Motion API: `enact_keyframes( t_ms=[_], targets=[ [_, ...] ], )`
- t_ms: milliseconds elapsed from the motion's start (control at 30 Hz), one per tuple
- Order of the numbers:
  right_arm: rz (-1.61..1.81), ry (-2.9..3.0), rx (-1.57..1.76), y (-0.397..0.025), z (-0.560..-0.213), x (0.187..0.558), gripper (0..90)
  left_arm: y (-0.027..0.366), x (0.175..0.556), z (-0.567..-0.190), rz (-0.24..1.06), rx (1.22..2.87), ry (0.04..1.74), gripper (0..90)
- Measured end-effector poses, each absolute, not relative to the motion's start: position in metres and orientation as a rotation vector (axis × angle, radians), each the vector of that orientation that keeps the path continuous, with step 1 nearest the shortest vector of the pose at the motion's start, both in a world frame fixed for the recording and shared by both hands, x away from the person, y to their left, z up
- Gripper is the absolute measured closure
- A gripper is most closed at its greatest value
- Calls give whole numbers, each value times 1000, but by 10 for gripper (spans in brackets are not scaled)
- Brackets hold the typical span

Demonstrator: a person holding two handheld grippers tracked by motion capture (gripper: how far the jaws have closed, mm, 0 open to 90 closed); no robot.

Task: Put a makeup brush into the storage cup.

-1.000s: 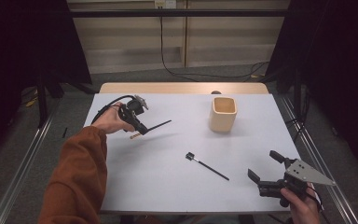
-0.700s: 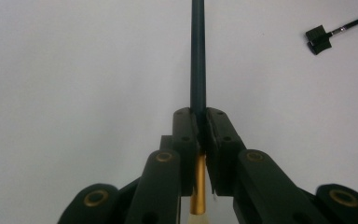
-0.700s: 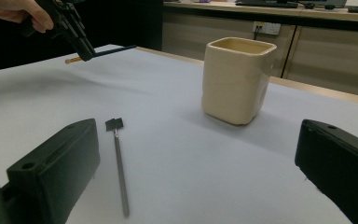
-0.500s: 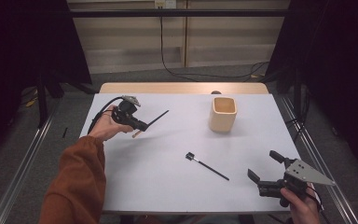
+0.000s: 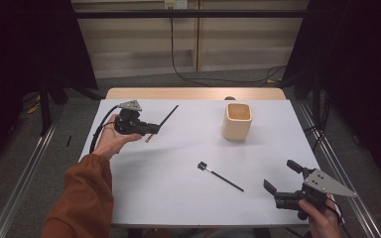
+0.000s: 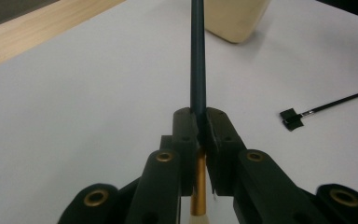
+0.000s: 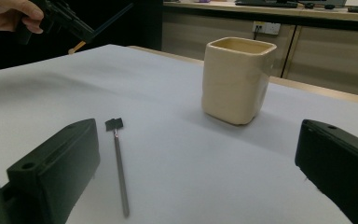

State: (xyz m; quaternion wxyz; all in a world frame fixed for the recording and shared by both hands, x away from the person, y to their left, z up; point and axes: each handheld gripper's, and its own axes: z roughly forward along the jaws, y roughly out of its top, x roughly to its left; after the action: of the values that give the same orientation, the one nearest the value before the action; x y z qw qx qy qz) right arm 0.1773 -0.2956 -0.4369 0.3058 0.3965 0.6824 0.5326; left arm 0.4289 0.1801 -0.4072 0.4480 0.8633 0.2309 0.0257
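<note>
Left tongs (image 5: pixel 148 130): clamped on a slim dark-handled brush with gold ferrule (image 6: pixel 198 70), held above the white counter (image 5: pixel 178 198) near 10 o'clock, handle aimed toward 1 o'clock.

Right tongs (image 5: pixel 284 176): spread wide, empty, at 5 o'clock.

Cream square ceramic cup (image 5: pixel 237 121): upright, near 1 o'clock; likely destination.

Second thin black brush (image 5: pixel 220 177): flat at centre.

Handling advice: centre the handle over the cup mouth, tip it upright, lower, then release.

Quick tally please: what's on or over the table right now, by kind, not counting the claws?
Brushes: 2, one clamped in the left claw as brush, one flat brush lying on the table
Cups: 1, cream cup
Total: 3
</note>
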Motion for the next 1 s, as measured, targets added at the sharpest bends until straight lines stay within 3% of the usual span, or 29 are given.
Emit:
enact_keyframes(
  t_ms=[500, 1000],
  targets=[
    [1411, 1805, 1053, -296, -437, 177, 0, 182, 409, -404, 117, 1843, 570, 834],
    [1407, 1801, 1052, -296, -437, 177, 0, 189, 386, -403, 170, 1739, 564, 834]
  ],
)
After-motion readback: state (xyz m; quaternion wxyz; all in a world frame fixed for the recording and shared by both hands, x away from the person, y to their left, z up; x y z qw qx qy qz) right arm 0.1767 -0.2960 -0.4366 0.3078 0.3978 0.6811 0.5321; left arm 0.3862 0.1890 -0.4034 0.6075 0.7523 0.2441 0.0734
